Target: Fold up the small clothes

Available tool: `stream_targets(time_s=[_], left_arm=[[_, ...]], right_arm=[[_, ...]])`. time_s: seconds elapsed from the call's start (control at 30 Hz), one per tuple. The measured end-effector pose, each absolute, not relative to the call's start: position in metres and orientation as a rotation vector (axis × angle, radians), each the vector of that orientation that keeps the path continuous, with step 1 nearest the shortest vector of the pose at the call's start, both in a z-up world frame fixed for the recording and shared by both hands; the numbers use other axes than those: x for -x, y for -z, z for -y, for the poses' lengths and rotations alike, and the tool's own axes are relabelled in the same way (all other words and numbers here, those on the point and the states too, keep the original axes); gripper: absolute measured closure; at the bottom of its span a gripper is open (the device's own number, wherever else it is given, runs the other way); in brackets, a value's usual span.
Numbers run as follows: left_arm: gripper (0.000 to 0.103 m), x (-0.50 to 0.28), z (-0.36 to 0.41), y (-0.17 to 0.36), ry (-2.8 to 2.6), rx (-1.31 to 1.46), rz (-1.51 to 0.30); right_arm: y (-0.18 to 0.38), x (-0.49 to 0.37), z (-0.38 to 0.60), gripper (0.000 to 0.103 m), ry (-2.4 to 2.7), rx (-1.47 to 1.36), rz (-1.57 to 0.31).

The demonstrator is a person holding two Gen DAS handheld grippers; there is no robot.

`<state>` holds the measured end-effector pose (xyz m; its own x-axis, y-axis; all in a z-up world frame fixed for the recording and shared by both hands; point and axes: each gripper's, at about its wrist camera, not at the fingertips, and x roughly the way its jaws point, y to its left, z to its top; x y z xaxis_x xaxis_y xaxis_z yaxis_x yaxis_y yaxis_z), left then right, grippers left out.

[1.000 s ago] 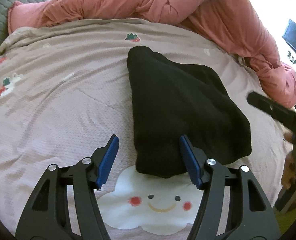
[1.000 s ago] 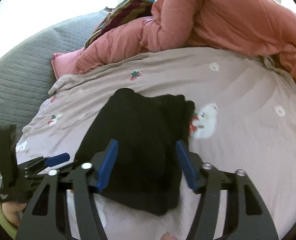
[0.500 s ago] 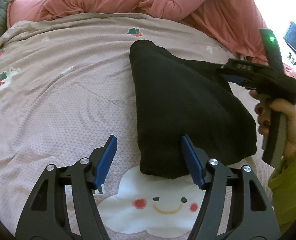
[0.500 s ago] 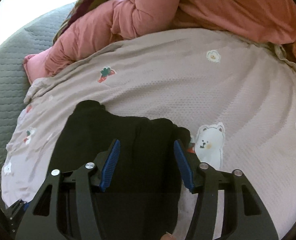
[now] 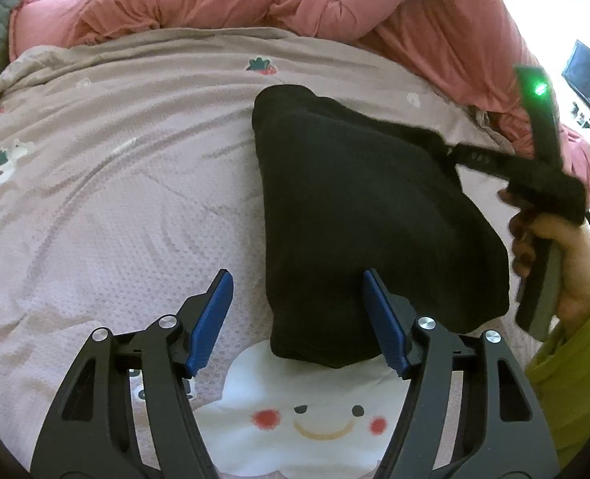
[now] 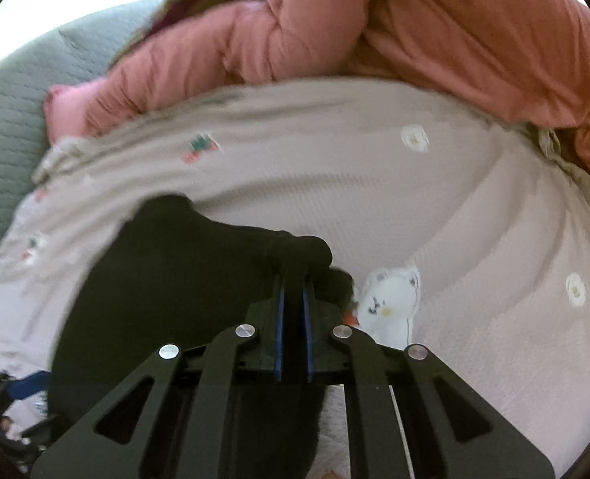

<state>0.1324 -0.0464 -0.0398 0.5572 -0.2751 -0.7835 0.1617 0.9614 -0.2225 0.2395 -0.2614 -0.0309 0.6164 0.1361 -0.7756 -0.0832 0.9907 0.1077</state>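
Observation:
A small black garment (image 5: pixel 367 215) lies on a pale pink bedspread (image 5: pixel 115 199) printed with cartoon figures. My left gripper (image 5: pixel 297 319) stands open just above the garment's near corner, its blue pads (image 5: pixel 215 315) on either side of that corner without touching it. In the right wrist view my right gripper (image 6: pixel 294 291) is shut on a bunched fold at the black garment's (image 6: pixel 167 287) far right corner. That right gripper (image 5: pixel 450 151) also shows in the left wrist view, held by a hand (image 5: pixel 550 247) in a yellow-green sleeve.
A rumpled salmon-pink duvet (image 5: pixel 335 4) is heaped along the far side of the bed. A grey quilted headboard (image 6: pixel 3 127) rises at the left. A white cloud print (image 5: pixel 303 415) lies under my left gripper and a white bear print (image 6: pixel 391 299) beside the right one.
My right gripper came in over the garment's far right corner, dropped onto it and shut on a fold. The left gripper stayed in place, open.

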Motion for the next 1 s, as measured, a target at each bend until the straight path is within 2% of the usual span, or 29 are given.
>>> stream_targets(time_s=[0.2,0.37,0.4,0.47,0.53,0.57,0.63,0.7,0.77,0.8,0.83,1.0], left_arm=[[0.041,-0.131,0.043,0.041,0.266,0.146,-0.953],[0.041,-0.128,0.043,0.038,0.262,0.147,-0.953],[0.041,-0.127,0.043,0.037,0.261,0.147,-0.952],[0.041,-0.126,0.044,0.036,0.262,0.146,-0.952],[0.042,-0.126,0.044,0.035,0.261,0.145,-0.95],[0.042,-0.126,0.045,0.034,0.262,0.146,-0.95],[0.042,-0.125,0.045,0.031,0.262,0.144,-0.945],[0.042,-0.122,0.046,0.028,0.263,0.143,-0.937],[0.039,-0.12,0.045,0.024,0.262,0.144,-0.929],[0.033,-0.117,0.045,0.021,0.262,0.143,-0.92],[0.03,-0.116,0.045,0.018,0.26,0.14,-0.914],[0.025,-0.106,0.041,0.003,0.253,0.137,-0.873]], right_arm=[[0.035,-0.235,0.263,0.089,-0.096,-0.067,-0.901],[0.024,-0.228,0.262,0.071,-0.112,-0.072,-0.901],[0.02,-0.224,0.261,0.065,-0.116,-0.067,-0.893],[0.014,-0.218,0.261,0.06,-0.123,-0.068,-0.879],[0.006,-0.21,0.26,0.046,-0.133,-0.074,-0.856],[0.003,-0.208,0.26,0.044,-0.137,-0.076,-0.85],[-0.005,-0.2,0.259,0.032,-0.15,-0.081,-0.836],[-0.014,-0.191,0.261,0.028,-0.162,-0.096,-0.809],[-0.023,-0.183,0.262,0.026,-0.167,-0.109,-0.789],[-0.029,-0.177,0.264,0.014,-0.173,-0.121,-0.77],[-0.034,-0.172,0.265,0.01,-0.181,-0.131,-0.753],[-0.055,-0.147,0.267,0.007,-0.199,-0.157,-0.701]])
